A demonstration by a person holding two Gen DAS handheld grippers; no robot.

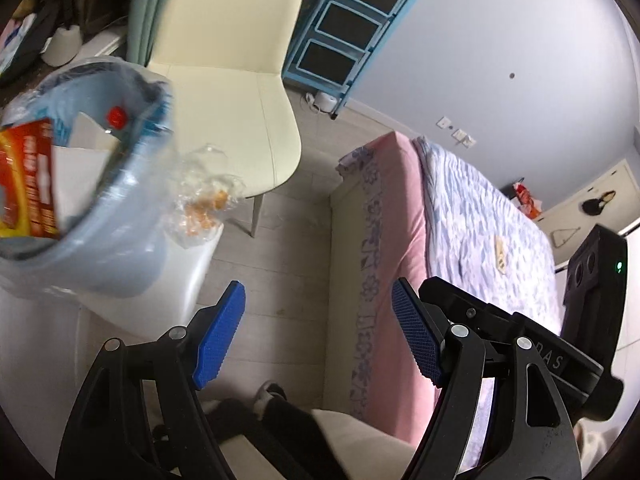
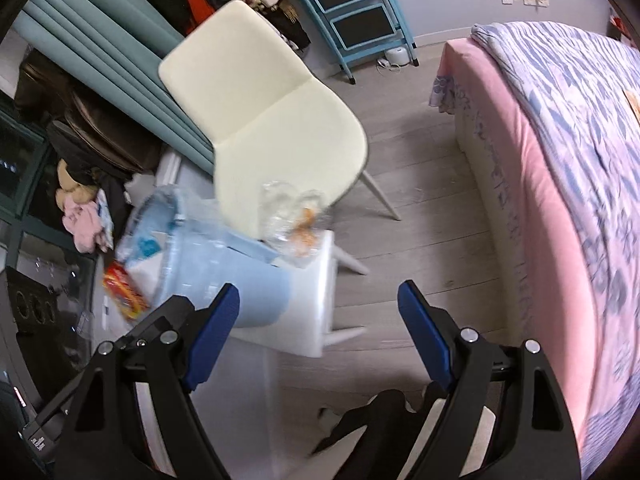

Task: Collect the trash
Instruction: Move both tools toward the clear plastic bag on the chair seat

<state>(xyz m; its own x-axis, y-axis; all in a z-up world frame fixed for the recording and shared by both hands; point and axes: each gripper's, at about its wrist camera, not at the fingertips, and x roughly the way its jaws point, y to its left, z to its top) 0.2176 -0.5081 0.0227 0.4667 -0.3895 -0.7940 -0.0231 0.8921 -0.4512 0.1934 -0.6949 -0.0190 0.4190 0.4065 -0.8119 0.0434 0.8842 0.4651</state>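
— Where's the trash?

— One crumpled clear plastic bag with orange bits inside lies on the small white table, touching the one pale blue bin. It's a shapeless, blurred heap — I can't make out a long axis. The bin's mouth tilts toward my left tongs; it holds a red-yellow packet, white paper and a red-capped bottle, partly hidden.

— And your tongs?

— Both wide open, gripping nothing. My right tongs hang above the table's near edge — one cream chair behind, the bed cut off at right.
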